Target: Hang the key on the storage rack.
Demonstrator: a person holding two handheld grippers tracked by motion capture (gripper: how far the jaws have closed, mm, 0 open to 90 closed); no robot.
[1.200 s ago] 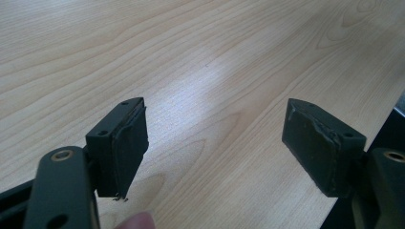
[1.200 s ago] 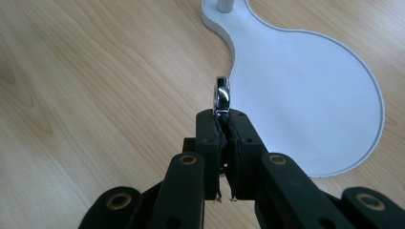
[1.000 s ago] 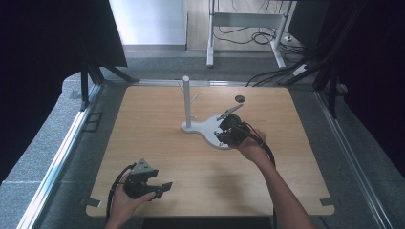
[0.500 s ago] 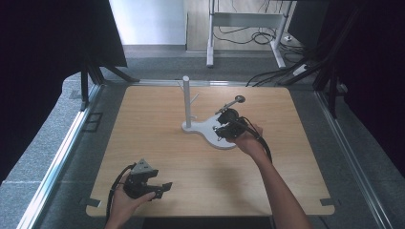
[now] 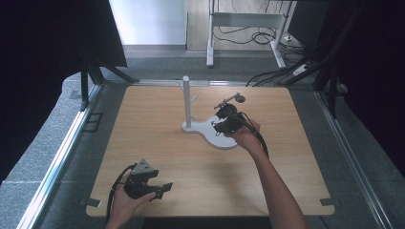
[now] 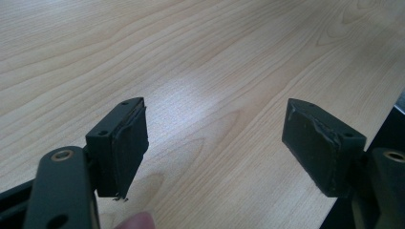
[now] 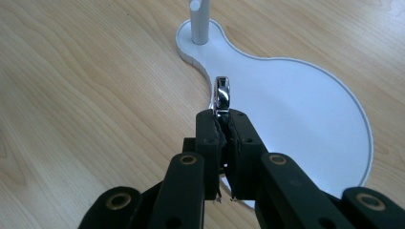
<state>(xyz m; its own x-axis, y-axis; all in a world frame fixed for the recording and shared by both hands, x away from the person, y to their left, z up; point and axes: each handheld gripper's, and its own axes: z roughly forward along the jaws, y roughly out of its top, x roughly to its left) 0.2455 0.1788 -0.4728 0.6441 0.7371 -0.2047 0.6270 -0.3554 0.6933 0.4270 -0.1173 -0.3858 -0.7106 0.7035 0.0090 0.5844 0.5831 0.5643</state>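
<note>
Right gripper clamped tight on a metal ladle, held over the white stand, handle end out front, seemingly to hang it on the post. Left gripper parked wide apart on the table, out of the way.

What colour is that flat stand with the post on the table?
White stand, with a pale grey post; the right gripper view shows it best.

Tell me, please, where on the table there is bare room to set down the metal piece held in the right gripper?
Bare wood lies between the left gripper and the white stand, and along the table's right side. The stand's round plate is also bare. It is crowded near the post, where the right gripper holds the metal piece.
</note>
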